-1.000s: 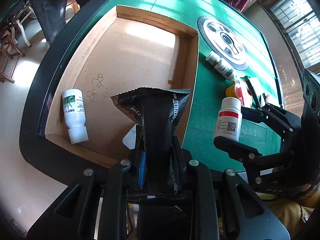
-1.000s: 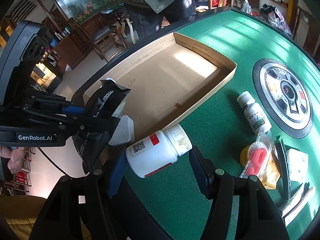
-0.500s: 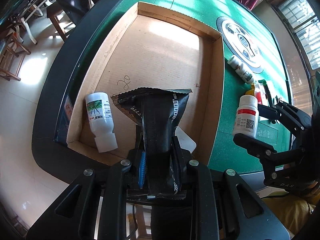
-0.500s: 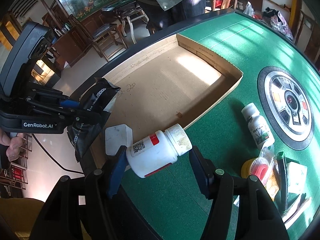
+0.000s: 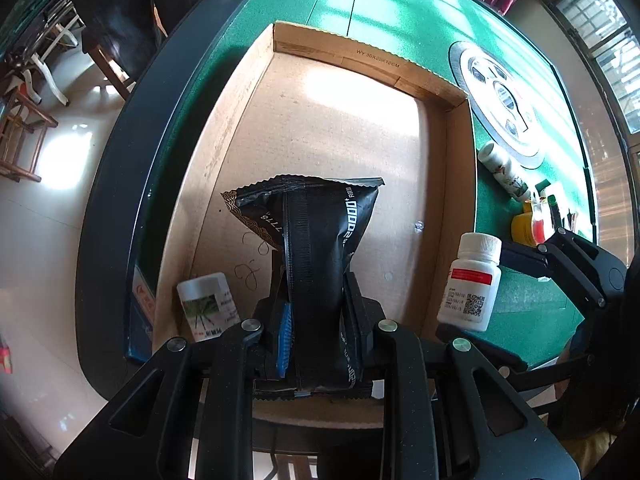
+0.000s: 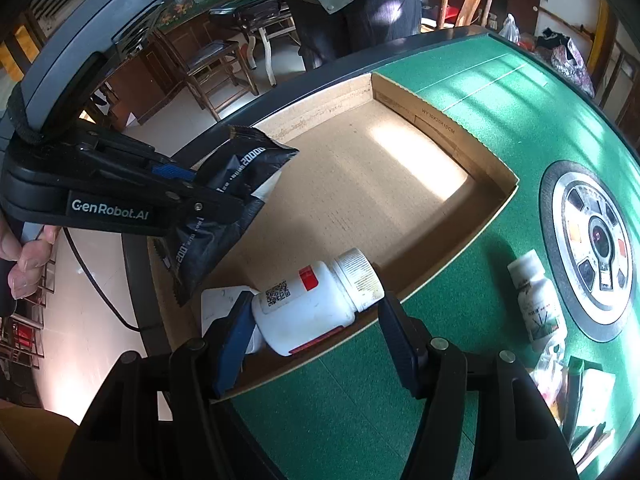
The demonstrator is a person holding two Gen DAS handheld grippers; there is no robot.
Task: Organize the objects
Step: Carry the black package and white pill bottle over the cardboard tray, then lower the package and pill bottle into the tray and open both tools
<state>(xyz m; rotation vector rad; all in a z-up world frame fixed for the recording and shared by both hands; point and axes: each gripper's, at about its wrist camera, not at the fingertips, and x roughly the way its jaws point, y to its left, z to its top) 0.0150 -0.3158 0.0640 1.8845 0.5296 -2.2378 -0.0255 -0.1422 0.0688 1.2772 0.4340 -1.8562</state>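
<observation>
We carry both loads over the cardboard tray [image 5: 452, 184]: left hand-held gripper [image 5: 316, 312] pinching the black pouch [image 5: 312, 232], right hand-held gripper [image 6: 316, 320] clamping the white bottle [image 6: 316, 300]; next we lower and release them inside.

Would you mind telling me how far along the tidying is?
Done: one green-label bottle lies in the cardboard tray. In hand: the left hand-held gripper holds a black pouch, the right a red-label bottle. Left: another bottle and packets on the felt.

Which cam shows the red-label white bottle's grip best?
Right wrist: the bottle lies crosswise between the right gripper fingers, cap and base facing the pads. Left wrist shows the bottle side-on, QR label clear, pads mostly hidden.
</observation>
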